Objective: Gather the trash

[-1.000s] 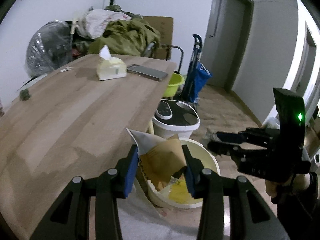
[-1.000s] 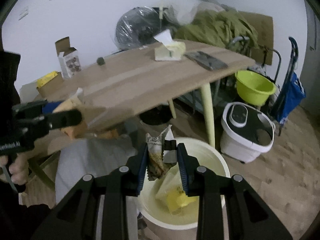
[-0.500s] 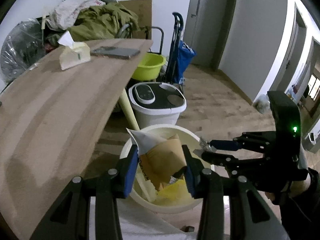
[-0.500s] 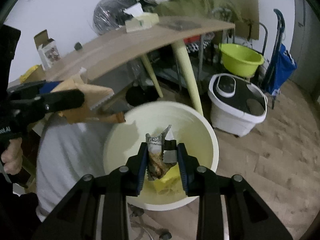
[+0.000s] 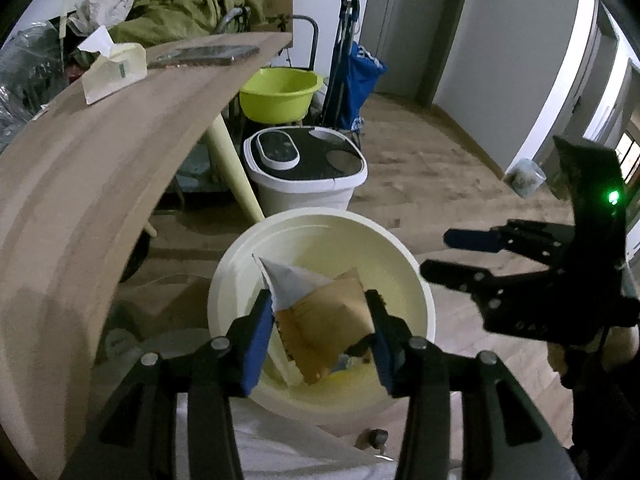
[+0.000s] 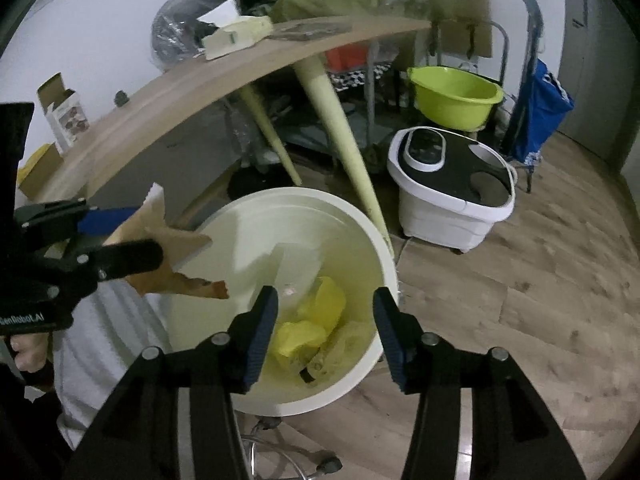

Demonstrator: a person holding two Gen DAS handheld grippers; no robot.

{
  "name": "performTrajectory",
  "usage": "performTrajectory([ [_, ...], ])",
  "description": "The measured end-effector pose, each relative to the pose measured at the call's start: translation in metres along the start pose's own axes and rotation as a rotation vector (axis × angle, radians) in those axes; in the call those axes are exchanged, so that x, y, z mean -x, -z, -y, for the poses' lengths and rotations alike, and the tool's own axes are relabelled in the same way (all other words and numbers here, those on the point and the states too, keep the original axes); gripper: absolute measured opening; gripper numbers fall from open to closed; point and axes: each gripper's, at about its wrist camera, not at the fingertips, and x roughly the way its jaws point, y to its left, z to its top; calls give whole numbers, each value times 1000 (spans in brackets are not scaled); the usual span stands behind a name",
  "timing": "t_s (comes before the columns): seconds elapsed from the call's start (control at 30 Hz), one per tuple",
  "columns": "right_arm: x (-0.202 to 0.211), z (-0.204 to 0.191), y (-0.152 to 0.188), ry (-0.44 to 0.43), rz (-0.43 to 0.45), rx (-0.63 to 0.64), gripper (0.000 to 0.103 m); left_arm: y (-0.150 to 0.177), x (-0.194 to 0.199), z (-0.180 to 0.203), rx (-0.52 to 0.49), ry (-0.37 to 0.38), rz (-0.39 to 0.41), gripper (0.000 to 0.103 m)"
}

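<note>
A cream round trash bin [image 5: 320, 236] stands on the floor beside the table; it also shows in the right wrist view [image 6: 248, 232]. My left gripper [image 5: 320, 328] is shut on a torn brown paper envelope [image 5: 324, 328] and holds it over the bin's mouth; the envelope also shows in the right wrist view [image 6: 176, 256]. My right gripper [image 6: 324, 328] is open and empty above the bin, and appears in the left wrist view [image 5: 460, 252] at the right. Yellow and pale crumpled trash [image 6: 316, 328] lies at the bin's bottom.
A wooden table [image 5: 80, 152] holds a tissue pack [image 5: 114, 70] and a phone [image 5: 204, 56]. A white and black foot bath [image 5: 308, 172], a green basin [image 5: 280, 94] and a blue trolley bag [image 5: 360, 76] stand on the floor behind the bin. A table leg [image 6: 340, 136] runs beside the bin.
My right gripper has opened and the wrapper it held has dropped into the bin. Both grippers have moved lower and closer over the bin. The left still holds the envelope.
</note>
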Motion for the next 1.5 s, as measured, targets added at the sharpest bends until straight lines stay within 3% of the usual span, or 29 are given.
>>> performTrajectory([
  [0.23, 3, 10, 3, 23, 2, -32, 55, 3, -19, 12, -34, 5, -46, 53],
  [0.47, 8, 11, 7, 38, 1, -46, 55, 7, -21, 13, -25, -4, -39, 63],
  [0.83, 23, -12, 0, 34, 25, 3, 55, 5, 21, 7, -10, -19, 69, 67],
  [1.4, 45, -61, -15, -11, 75, 123, 55, 19, 89, -22, 66, -110, 208, 67],
  [1.47, 48, -65, -17, -15, 83, 134, 58, 20, 97, -23, 70, -130, 228, 67],
  [1.5, 50, -67, -18, -17, 90, 139, 64, 21, 101, -25, 76, -136, 240, 67],
])
